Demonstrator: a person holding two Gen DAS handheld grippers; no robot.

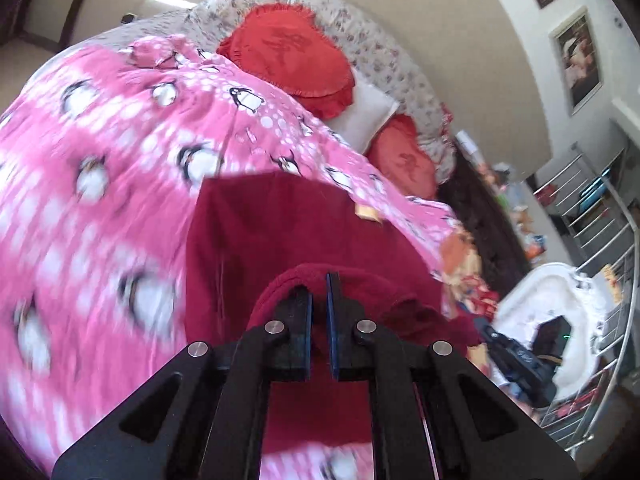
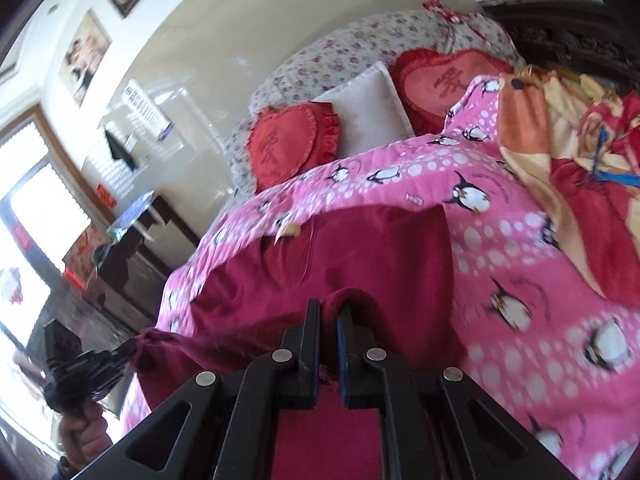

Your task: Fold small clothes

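Pinching the maroon garment (image 1: 280, 232) hem, both tools tilted downward, left tool (image 1: 319, 280), right tool (image 2: 329, 308)

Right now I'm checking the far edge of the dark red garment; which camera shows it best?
The right wrist view: the dark red garment lies spread on the pink penguin blanket, its far edge sharp and unblocked, with both tongs pinching its near edge. The left wrist view shows the same garment, but more blurred.

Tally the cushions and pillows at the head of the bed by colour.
Red heart-shaped cushions: 2
White pillow: 1
Total: 3
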